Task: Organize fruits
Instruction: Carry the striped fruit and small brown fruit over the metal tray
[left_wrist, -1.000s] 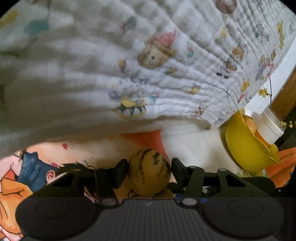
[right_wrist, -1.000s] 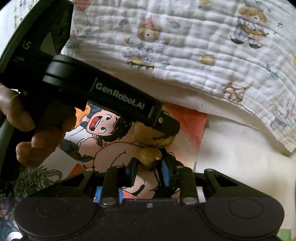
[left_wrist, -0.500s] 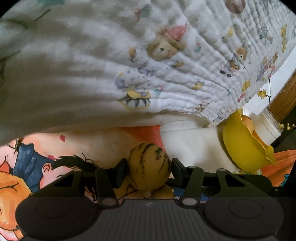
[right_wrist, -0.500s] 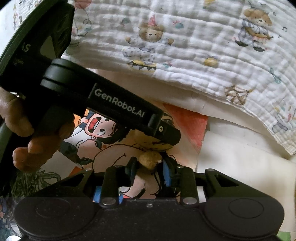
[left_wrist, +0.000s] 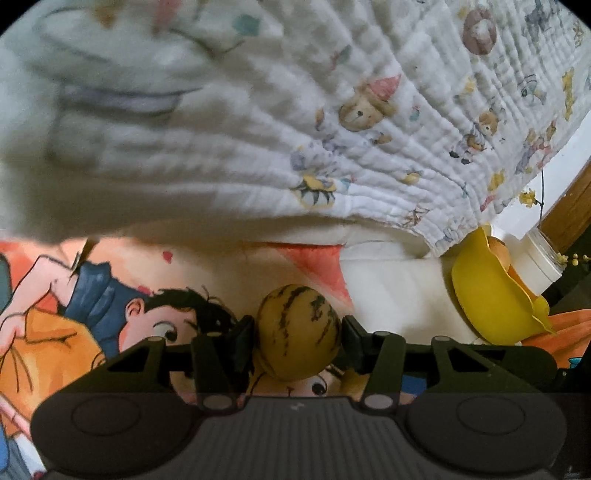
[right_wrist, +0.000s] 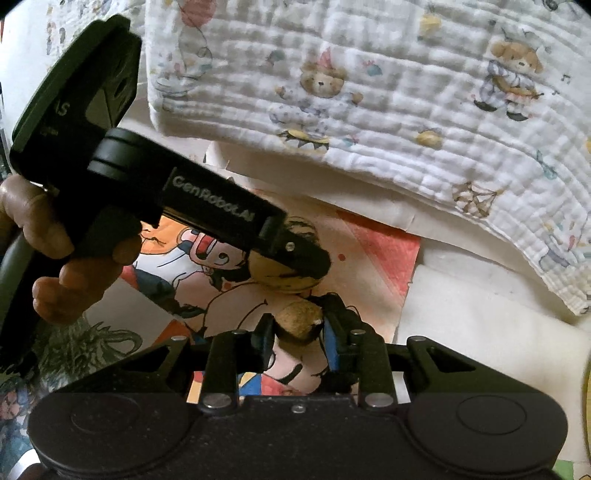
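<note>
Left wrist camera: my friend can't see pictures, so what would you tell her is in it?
The left gripper has its jaws closed on a round yellow fruit with dark stripes, above a cartoon-print mat. A teddy-bear blanket hangs behind, and a yellow bowl with an orange fruit sits at the right.

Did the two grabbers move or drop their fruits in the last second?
No drops. The left gripper stays shut on the striped yellow fruit and has lifted and slid a little: the cartoon sheet below shows more, the yellow bowl sits further right. The right gripper keeps its small brown fruit, just under the other fruit. The teddy-bear cloth has not moved.
</note>
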